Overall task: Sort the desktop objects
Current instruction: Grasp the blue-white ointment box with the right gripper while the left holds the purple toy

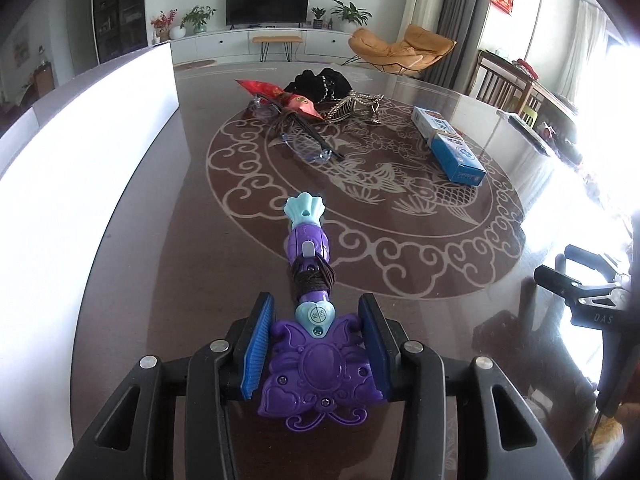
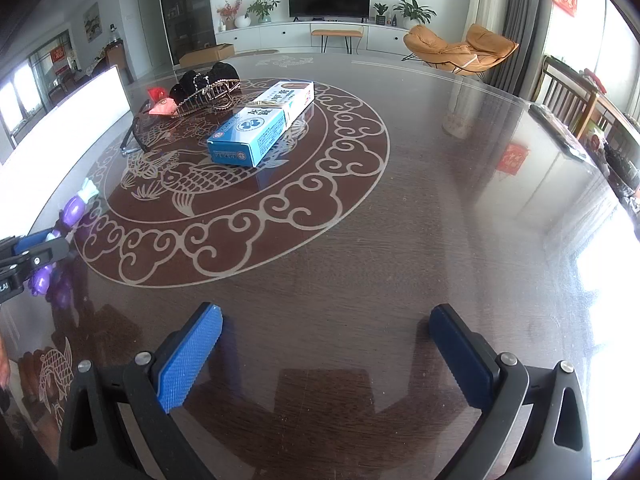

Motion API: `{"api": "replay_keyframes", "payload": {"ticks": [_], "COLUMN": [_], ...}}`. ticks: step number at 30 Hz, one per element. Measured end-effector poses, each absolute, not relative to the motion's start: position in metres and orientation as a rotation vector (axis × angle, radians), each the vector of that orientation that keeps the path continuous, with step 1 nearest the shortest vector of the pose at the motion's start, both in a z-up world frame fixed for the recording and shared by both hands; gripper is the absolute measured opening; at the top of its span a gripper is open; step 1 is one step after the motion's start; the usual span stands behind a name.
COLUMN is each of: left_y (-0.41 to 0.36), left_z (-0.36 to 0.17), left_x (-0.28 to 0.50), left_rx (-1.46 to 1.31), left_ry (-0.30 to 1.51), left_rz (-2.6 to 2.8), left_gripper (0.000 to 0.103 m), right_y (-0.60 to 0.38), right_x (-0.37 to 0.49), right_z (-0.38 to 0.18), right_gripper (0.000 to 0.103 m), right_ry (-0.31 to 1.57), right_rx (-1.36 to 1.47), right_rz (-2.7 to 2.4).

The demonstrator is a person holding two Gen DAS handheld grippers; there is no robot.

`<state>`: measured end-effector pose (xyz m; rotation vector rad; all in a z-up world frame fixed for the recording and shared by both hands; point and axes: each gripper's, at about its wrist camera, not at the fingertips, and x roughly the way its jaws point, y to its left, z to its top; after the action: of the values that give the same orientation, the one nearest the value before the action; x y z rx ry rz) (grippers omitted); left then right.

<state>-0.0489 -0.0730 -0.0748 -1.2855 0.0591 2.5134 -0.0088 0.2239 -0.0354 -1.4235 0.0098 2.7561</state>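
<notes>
A purple toy wand (image 1: 310, 240) with a pale blue shell tip and dark cord wound round its stem points away from me over the dark table (image 1: 180, 280). My left gripper (image 1: 316, 312) is shut on its purple butterfly-shaped head, blue pads pressed against both sides. In the right wrist view the same wand (image 2: 74, 206) and left gripper (image 2: 36, 252) sit at the far left edge. My right gripper (image 2: 326, 320) stands open above bare table with nothing between its fingers.
A blue and white box (image 1: 452, 142) lies to the right on the fish pattern. Further back lie clear glasses (image 1: 308, 146), a red packet (image 1: 280, 96), a black pouch (image 1: 324, 80) and a metal hair clip (image 1: 356, 106). A white panel (image 1: 80, 160) runs along the left.
</notes>
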Motion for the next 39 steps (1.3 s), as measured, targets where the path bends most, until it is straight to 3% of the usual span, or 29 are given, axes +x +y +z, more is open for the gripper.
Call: {"api": "replay_keyframes", "payload": {"ticks": [12, 19, 24, 28, 29, 32, 34, 35, 39], "left_y": [-0.075, -0.077, -0.075, -0.074, -0.074, -0.074, -0.073, -0.073, -0.072], "left_z": [-0.077, -0.078, -0.077, -0.077, -0.078, -0.077, -0.077, -0.078, -0.078], "left_x": [-0.047, -0.047, -0.045, -0.045, -0.046, -0.045, -0.045, -0.045, -0.045], "left_rx": [-1.223, -1.221, -1.223, -1.225, -1.225, -1.225, -1.226, -1.227, -1.227], "left_ry": [0.003, -0.010, 0.006, 0.020, 0.020, 0.024, 0.031, 0.034, 0.038], "left_rz": [2.546, 2.543, 2.548, 2.551, 2.552, 2.553, 2.555, 2.556, 2.557], "left_gripper": [0.043, 0.043, 0.043, 0.043, 0.043, 0.043, 0.043, 0.043, 0.043], "right_y": [0.224, 0.229, 0.192, 0.173, 0.170, 0.171, 0.169, 0.169, 0.171], "right_x": [-0.012, -0.080, -0.168, -0.194, -0.197, -0.194, -0.187, -0.183, -0.145], "right_z": [-0.034, 0.016, 0.008, -0.012, -0.017, -0.024, -0.021, -0.020, -0.020], "right_gripper": [0.103, 0.103, 0.103, 0.101, 0.100, 0.080, 0.051, 0.045, 0.044], "right_ry": [0.002, 0.242, 0.151, 0.051, 0.052, 0.066, 0.018, -0.004, -0.041], "right_rx": [-1.477, -1.447, -1.633, -1.620, -1.629, -1.606, -1.565, -1.557, -1.547], "right_rz": [2.750, 2.798, 2.700, 2.627, 2.618, 2.628, 2.677, 2.691, 2.747]}}
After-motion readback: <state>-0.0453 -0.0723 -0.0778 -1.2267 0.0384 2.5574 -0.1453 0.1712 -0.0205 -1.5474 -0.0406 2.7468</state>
